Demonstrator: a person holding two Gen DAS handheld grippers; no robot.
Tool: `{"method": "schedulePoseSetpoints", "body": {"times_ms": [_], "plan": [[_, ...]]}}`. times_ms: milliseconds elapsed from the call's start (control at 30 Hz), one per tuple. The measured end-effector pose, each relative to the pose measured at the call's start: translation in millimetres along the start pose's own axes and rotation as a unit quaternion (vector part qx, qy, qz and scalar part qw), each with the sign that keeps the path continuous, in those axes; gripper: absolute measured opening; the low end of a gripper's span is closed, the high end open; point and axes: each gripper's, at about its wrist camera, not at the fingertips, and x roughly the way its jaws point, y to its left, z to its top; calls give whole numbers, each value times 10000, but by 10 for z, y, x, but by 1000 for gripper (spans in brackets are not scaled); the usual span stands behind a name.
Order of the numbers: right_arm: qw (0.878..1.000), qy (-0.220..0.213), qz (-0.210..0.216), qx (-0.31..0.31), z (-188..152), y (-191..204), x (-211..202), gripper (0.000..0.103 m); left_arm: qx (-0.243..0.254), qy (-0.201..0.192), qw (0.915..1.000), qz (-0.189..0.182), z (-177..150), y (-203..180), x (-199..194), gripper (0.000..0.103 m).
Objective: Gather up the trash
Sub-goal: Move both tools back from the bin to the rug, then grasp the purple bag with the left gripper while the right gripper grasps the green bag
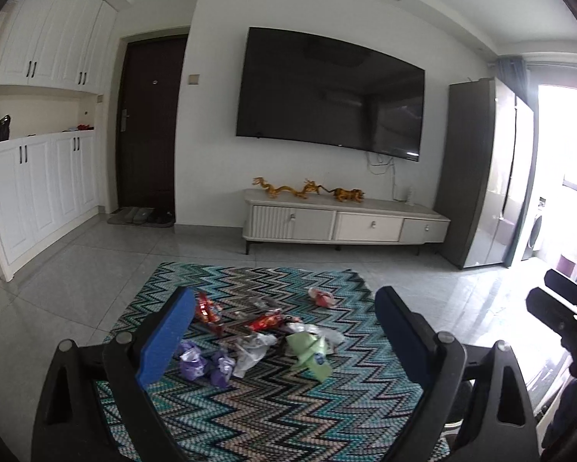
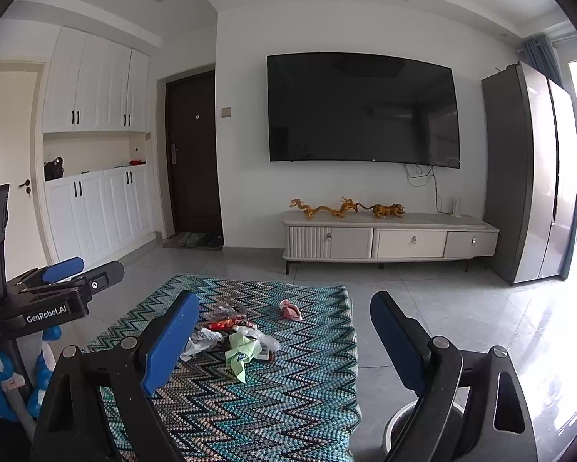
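My left gripper (image 1: pixel 284 331) has its fingers spread wide, holding nothing, and the trash pile (image 1: pixel 265 342) lies straight ahead and below, framed between them. My right gripper (image 2: pixel 284 338) is also released and empty; the pile sits left of its centre, so I judge the left nearer. The wrappers rest on a zigzag rug (image 1: pixel 273 415) over grey floor tiles (image 1: pixel 96 254), with the TV (image 1: pixel 326 92) wall beyond.

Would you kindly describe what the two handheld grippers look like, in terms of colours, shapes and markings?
Both share one design: black angular frames with round silver pivot bolts and triangular cut-outs, and two long fingers faced with blue pads. That goes for the left gripper and the right gripper. The left one's black body reads "GenRobot.AI" in white. No cables or sleeves show.
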Motion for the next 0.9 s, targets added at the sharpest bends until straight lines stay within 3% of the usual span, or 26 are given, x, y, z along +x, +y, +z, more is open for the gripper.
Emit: {"method": "schedulePoseSetpoints", "body": {"times_ms": [367,733,900], "plan": [[9987,452,145,169,-217,-35,501,91,-203,367,9968,685,-309,703,452,95],[9901,1264,444,422,-631,-144,1261,90,-305,1196,9895,748,-768,1270,1112,94],[9821,1666,785,387,-784,-60,1674,84,-438,1667,9817,805,-979,1474,1505,91]]}}
